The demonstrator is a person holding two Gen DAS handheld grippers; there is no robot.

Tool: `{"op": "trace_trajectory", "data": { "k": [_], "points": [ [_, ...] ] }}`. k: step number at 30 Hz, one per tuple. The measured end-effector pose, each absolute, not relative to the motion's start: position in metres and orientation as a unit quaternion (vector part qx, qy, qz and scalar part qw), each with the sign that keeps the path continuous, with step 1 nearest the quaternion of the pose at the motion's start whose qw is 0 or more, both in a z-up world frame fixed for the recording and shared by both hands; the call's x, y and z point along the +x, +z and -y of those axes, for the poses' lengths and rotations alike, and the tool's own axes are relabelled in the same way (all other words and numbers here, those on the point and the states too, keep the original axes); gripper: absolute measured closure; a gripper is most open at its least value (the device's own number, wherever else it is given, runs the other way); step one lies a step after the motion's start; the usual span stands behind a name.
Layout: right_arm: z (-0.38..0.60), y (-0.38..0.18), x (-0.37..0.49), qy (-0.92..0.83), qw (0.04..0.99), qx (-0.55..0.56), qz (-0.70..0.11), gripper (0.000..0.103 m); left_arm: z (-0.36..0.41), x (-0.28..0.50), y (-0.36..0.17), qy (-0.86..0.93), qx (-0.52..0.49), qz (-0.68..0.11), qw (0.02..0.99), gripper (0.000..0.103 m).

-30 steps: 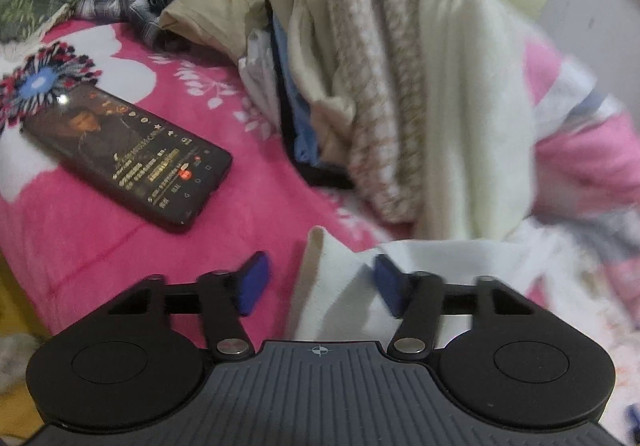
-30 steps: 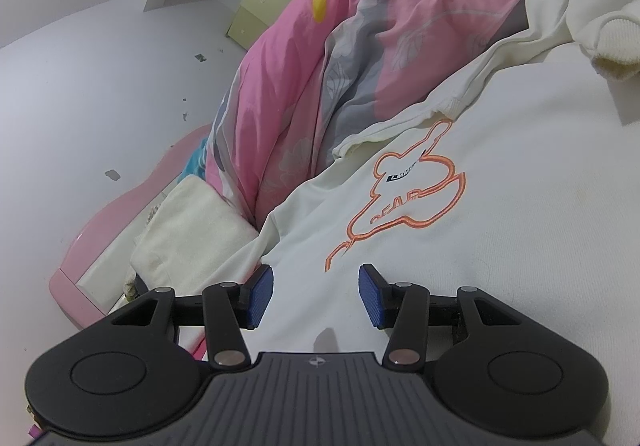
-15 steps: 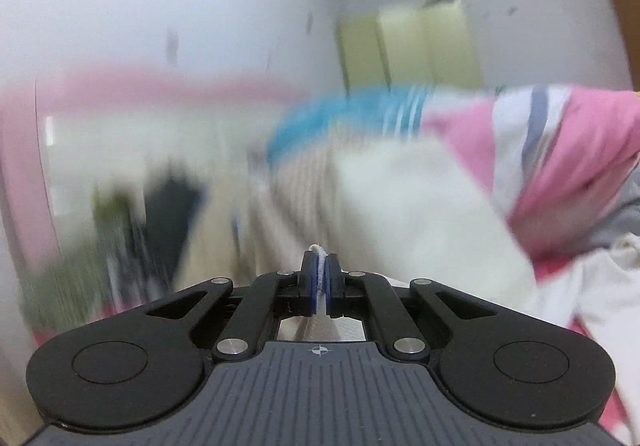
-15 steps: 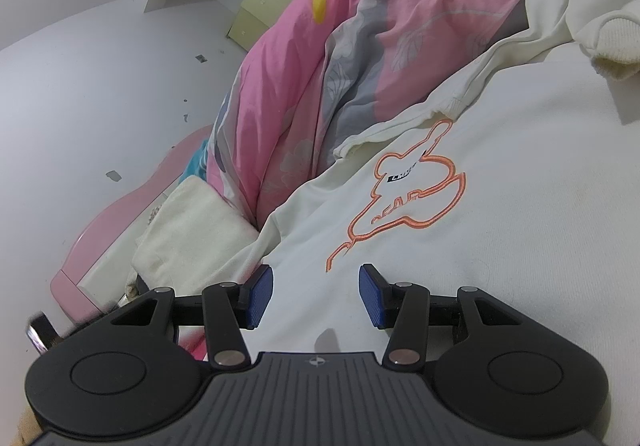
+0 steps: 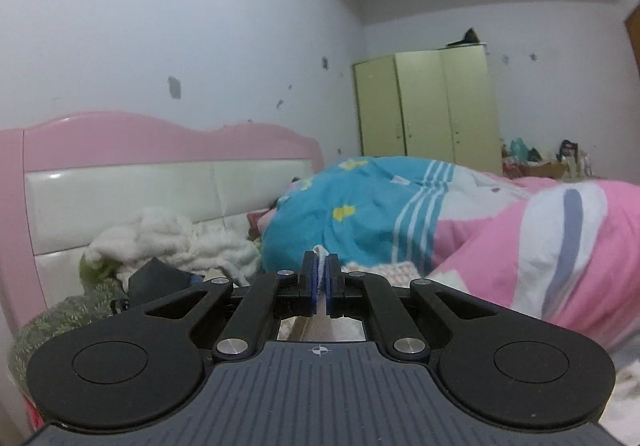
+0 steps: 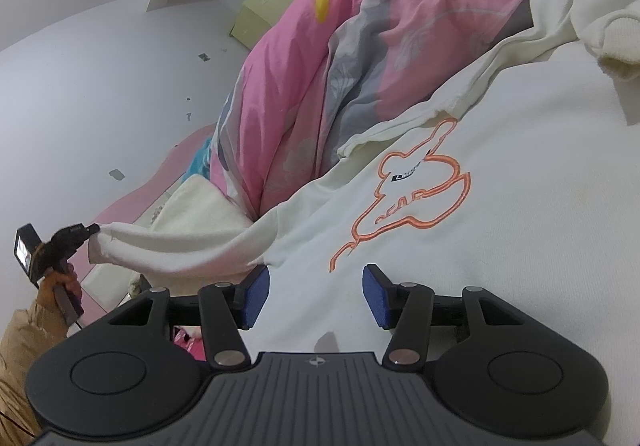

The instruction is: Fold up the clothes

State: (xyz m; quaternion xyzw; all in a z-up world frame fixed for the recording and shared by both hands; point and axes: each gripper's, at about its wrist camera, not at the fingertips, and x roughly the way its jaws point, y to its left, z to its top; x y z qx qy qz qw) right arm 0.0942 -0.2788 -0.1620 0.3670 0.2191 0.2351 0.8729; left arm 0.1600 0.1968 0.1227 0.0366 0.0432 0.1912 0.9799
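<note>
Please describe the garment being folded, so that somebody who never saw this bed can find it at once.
On the bed, below the heaped pink and grey floral quilt, lies a cream-white cotton sweatshirt, spread flat. Alone among the pale fabrics, it bears an orange outlined bear drawing on its chest.

— What carries it all?
— A bed with a pink, white-padded headboard (image 5: 160,182).
— And on it?
— A cream sweatshirt with an orange outline print (image 6: 500,246) spread flat, a bunched pink, grey and blue quilt (image 5: 520,230) beside it, and heaped white fluffy clothes (image 5: 172,242) against the headboard.
</note>
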Motion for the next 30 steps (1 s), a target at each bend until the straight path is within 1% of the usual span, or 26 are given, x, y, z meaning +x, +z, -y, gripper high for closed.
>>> {"op": "trace_trajectory", "data": {
  "k": [2, 6, 9, 12, 17, 19, 20, 22, 23, 26, 28, 30],
  "points": [
    [0.279, -0.162, 0.094, 0.235, 0.873, 0.367, -0.219, 0.049, -0.192, 0.162, 0.132, 0.187, 0.056, -0.027, 0.980, 0.101],
    [0.278, -0.162, 0.094, 0.235, 0.873, 0.367, -0.219, 0.049, -0.169, 0.160, 0.152, 0.168, 0.127, 0.036, 0.977, 0.101],
    [0.278, -0.162, 0.094, 0.235, 0.873, 0.368, -0.219, 0.049, -0.159, 0.176, 0.156, 0.186, 0.183, 0.045, 0.964, 0.101],
    [0.278, -0.162, 0.095, 0.235, 0.873, 0.368, -0.220, 0.049, -0.163, 0.204, 0.144, 0.220, 0.236, 0.021, 0.946, 0.101],
    [0.278, -0.161, 0.096, 0.237, 0.872, 0.368, -0.220, 0.048, -0.198, 0.246, 0.112, 0.284, 0.263, -0.072, 0.919, 0.099],
    [0.277, -0.161, 0.096, 0.237, 0.872, 0.367, -0.221, 0.047, -0.222, 0.257, 0.101, 0.311, 0.241, -0.123, 0.911, 0.096],
    [0.277, -0.161, 0.096, 0.237, 0.872, 0.366, -0.221, 0.047, -0.235, 0.259, 0.098, 0.320, 0.215, -0.148, 0.911, 0.091],
    [0.277, -0.161, 0.096, 0.237, 0.872, 0.366, -0.221, 0.047, -0.262, 0.257, 0.098, 0.332, 0.136, -0.183, 0.915, 0.089],
    [0.277, -0.161, 0.096, 0.237, 0.872, 0.366, -0.221, 0.047, -0.270, 0.250, 0.099, 0.336, 0.106, -0.184, 0.918, 0.089],
    [0.276, -0.161, 0.096, 0.237, 0.873, 0.366, -0.221, 0.047, -0.278, 0.230, 0.102, 0.345, 0.064, -0.167, 0.921, 0.087],
    [0.276, -0.161, 0.096, 0.237, 0.873, 0.366, -0.220, 0.047, -0.266, 0.213, 0.104, 0.325, 0.058, -0.154, 0.931, 0.084],
    [0.276, -0.161, 0.095, 0.236, 0.873, 0.366, -0.220, 0.047, -0.246, 0.195, 0.105, 0.292, 0.062, -0.140, 0.944, 0.074]
  ]
}}
